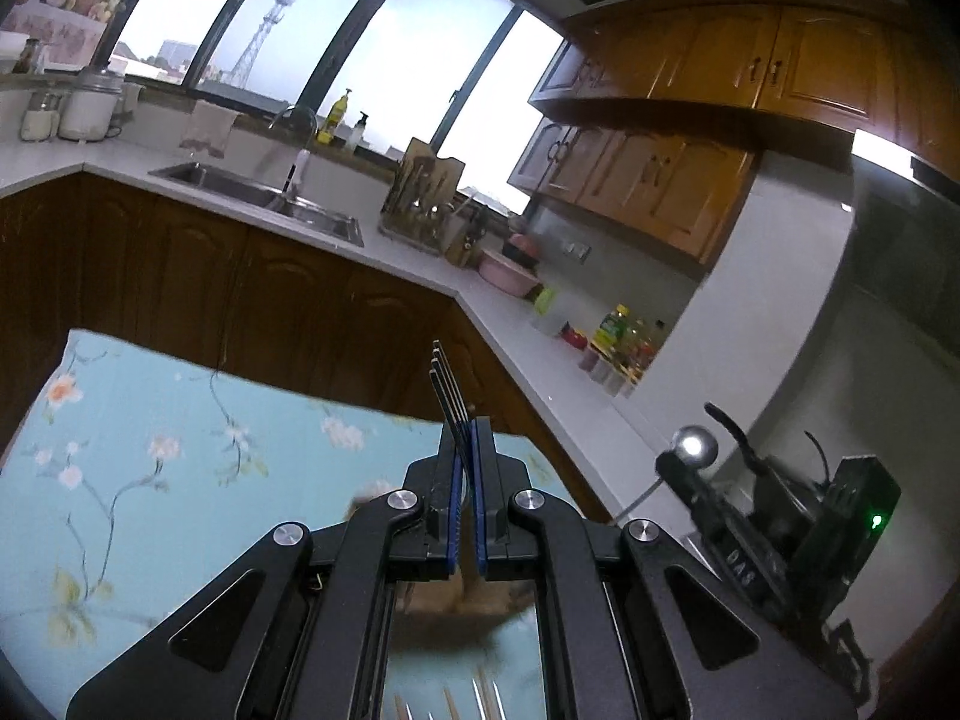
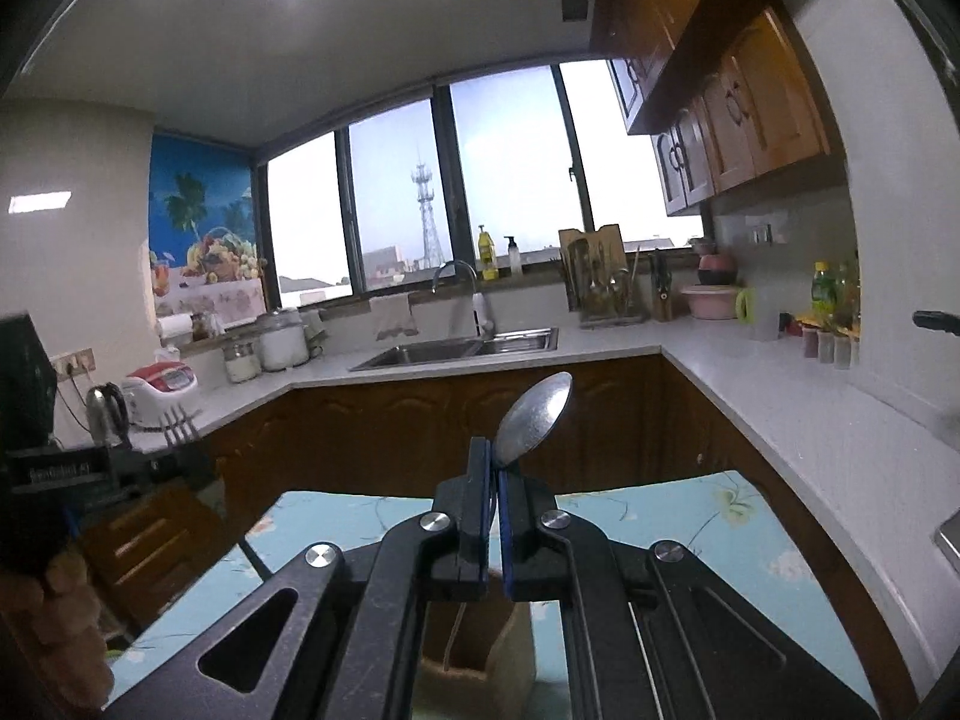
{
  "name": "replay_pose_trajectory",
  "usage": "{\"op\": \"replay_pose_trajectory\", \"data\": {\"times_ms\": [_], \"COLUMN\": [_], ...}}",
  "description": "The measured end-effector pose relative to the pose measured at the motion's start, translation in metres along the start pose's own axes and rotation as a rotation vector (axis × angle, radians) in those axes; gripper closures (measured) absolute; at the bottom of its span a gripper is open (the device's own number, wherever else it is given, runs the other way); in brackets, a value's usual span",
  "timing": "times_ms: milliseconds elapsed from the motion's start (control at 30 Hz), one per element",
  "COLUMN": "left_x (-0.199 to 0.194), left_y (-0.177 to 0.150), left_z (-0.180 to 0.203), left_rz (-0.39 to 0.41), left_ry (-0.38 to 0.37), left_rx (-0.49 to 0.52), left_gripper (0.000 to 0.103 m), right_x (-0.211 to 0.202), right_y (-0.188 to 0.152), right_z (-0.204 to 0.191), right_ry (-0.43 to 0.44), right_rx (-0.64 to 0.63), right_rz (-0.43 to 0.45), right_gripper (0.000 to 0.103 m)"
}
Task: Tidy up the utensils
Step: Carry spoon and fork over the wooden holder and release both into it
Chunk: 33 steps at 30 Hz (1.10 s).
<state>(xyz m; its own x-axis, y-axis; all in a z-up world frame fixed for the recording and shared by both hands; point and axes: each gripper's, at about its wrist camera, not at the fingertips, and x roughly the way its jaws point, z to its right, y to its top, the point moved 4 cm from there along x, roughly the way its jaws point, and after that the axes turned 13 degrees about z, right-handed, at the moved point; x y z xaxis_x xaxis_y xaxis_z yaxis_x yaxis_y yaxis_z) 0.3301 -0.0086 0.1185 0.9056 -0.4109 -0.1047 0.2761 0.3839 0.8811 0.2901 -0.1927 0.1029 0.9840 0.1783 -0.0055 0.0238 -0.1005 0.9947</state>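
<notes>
Steel fork (image 1: 449, 387) tines slim; spoon (image 2: 533, 420) bowl oval.

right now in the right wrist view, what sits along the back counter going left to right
kettle → rice cooker → glass jars → sink → utensil rack → knife block → pink bowls → bottles

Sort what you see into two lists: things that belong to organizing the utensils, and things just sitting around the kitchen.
Belongs to the job:
- fork, clamped in the left claw
- spoon, clamped in the right claw
- wooden holder below, on the floral tablecloth

Just lying about:
- sink
- kettle
- rice cooker
- pink bowl
</notes>
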Motion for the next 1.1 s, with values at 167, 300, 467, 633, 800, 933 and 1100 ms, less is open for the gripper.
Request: {"op": "replay_pose_trajectory", "data": {"times_ms": [167, 300, 467, 633, 800, 933, 1100], "left_x": [0.030, 0.045, 0.055, 0.057, 0.058, 0.060, 0.057], "left_y": [-0.019, -0.040, -0.065, -0.080, -0.084, -0.084, -0.082], "left_z": [-0.017, -0.024, -0.035, -0.043, -0.042, -0.043, -0.046], "left_rz": [-0.016, -0.052, -0.110, -0.131, -0.142, -0.149, -0.153], "left_ry": [0.011, 0.022, 0.043, 0.071, 0.080, 0.082, 0.097], "left_rx": [0.014, 0.057, 0.083, 0.093, 0.111, 0.095, 0.085], "left_gripper": [0.101, 0.101, 0.101, 0.100, 0.100, 0.099, 0.093], "right_x": [0.032, 0.040, 0.048, 0.052, 0.051, 0.052, 0.053], "right_y": [-0.032, -0.060, -0.076, -0.085, -0.085, -0.083, -0.080], "right_z": [0.003, 0.002, 0.004, 0.013, 0.018, 0.022, 0.025], "right_ry": [-0.002, 0.026, 0.059, 0.063, 0.059, 0.063, 0.059], "right_rx": [-0.020, -0.036, -0.042, -0.016, 0.007, 0.039, 0.065], "right_rz": [-0.074, -0.140, -0.199, -0.245, -0.254, -0.267, -0.270], "right_gripper": [0.100, 0.101, 0.101, 0.100, 0.100, 0.099, 0.096]}}
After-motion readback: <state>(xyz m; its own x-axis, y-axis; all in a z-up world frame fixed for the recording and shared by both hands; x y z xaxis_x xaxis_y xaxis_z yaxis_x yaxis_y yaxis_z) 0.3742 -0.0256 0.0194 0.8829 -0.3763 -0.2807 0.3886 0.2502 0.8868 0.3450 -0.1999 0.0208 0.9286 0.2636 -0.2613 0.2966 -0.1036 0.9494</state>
